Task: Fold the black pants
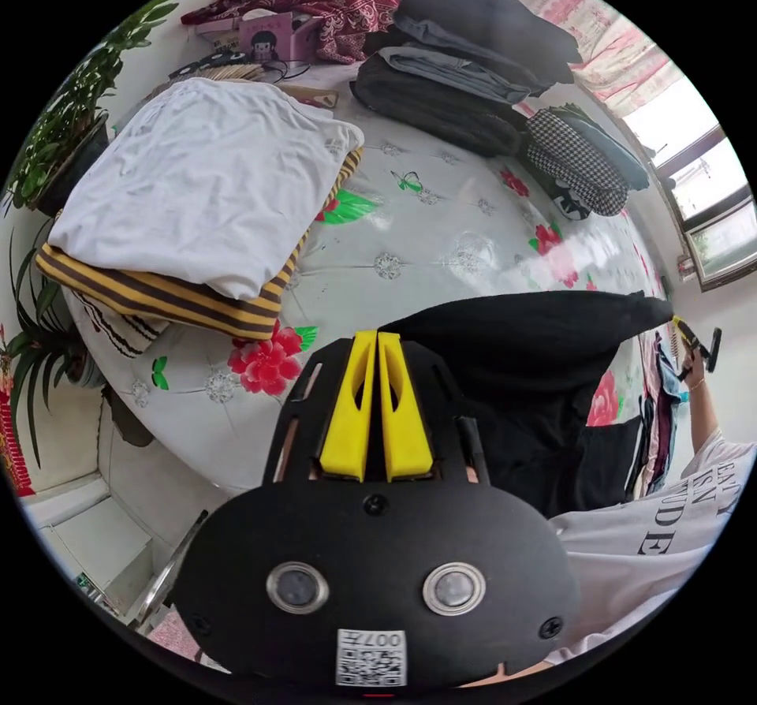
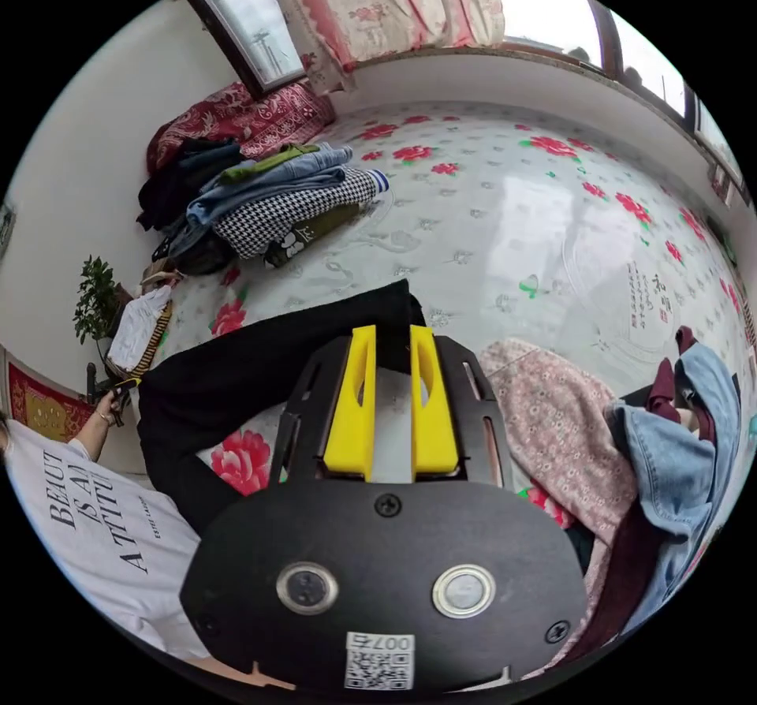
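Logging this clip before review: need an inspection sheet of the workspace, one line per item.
Surface: floral sheet spread over a wide flat platform, glossy.
Job's things: black pants lying on the sheet at the near edge, partly draped over it.
Clutter: white garment on a striped one; dark folded stack; houndstooth piece; pink floral cloth and denim heap.
Grippers: left claw jaws together, tips at the pants' edge, a grip cannot be told; right claw jaws apart, above the pants.
Cables: dark cords near the pink box, blurred.
Surroundings: potted plant, windows, person in a white printed shirt.
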A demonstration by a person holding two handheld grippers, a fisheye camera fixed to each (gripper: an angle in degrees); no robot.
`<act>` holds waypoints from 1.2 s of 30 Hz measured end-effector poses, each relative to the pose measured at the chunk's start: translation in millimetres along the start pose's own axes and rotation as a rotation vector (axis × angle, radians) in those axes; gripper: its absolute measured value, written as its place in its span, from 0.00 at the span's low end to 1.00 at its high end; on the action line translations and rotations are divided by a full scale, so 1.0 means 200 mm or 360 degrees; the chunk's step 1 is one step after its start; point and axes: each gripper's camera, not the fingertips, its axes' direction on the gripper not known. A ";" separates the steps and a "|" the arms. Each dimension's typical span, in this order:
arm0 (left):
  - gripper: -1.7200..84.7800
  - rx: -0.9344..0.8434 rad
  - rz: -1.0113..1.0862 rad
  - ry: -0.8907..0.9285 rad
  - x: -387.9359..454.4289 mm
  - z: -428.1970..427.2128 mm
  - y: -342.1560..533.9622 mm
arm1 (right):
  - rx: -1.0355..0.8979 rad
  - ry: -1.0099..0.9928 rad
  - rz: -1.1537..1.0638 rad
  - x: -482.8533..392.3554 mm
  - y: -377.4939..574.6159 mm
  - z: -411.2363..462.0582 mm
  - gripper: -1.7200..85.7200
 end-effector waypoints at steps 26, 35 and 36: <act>0.01 -0.0411 0.0595 -0.0328 0.27 0.15 -0.08 | -0.0072 -0.0068 -0.0183 -0.35 -0.18 -0.04 0.02; 0.01 0.0181 0.0554 0.0085 0.16 -0.60 0.34 | 0.0545 -0.0087 -0.0387 -0.61 0.36 -1.01 0.02; 0.01 0.0212 0.0571 0.0108 0.15 -0.65 0.39 | 0.0540 -0.0071 -0.0371 -0.60 0.44 -1.04 0.02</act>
